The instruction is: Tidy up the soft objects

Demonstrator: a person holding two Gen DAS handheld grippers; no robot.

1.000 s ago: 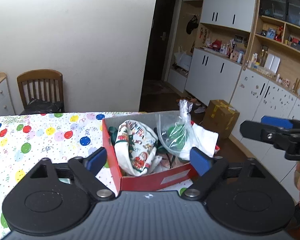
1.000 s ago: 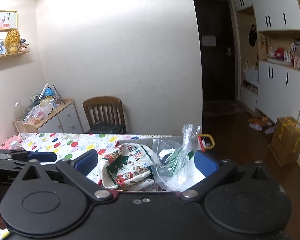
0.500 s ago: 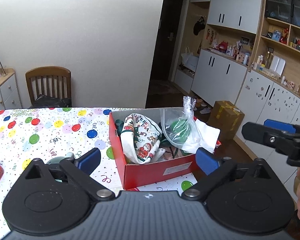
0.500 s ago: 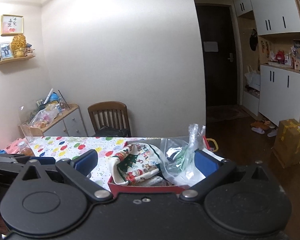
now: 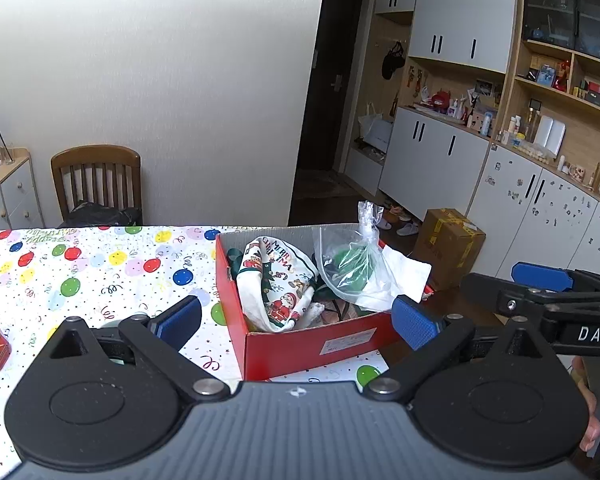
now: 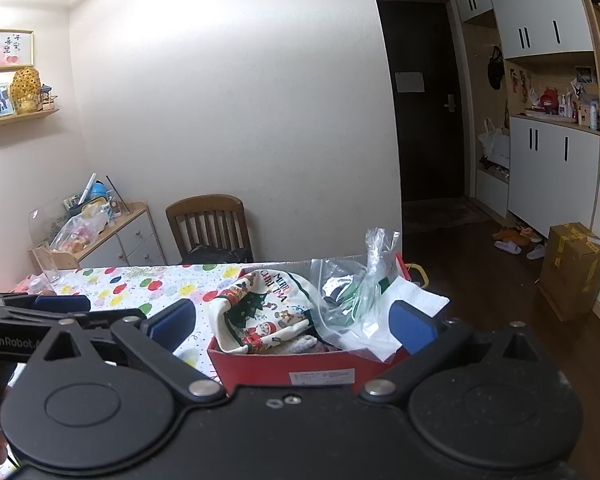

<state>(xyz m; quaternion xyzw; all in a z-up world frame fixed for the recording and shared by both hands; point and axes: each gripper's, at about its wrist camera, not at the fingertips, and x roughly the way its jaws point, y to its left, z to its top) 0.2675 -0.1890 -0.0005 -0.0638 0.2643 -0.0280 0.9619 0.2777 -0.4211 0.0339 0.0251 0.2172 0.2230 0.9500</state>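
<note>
Best to lower the spread, empty jaws of the left gripper squarely over the Christmas cloth inside the red box before pinching.

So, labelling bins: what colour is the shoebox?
Red outside, the shoebox shows best in the left wrist view.

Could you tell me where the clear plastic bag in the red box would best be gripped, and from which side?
Probably at the twisted neck of the plastic bag, coming from above: it stands upright, clear of the red box, narrow enough for an open tool, while the body lies crowded against the Christmas cloth.
</note>
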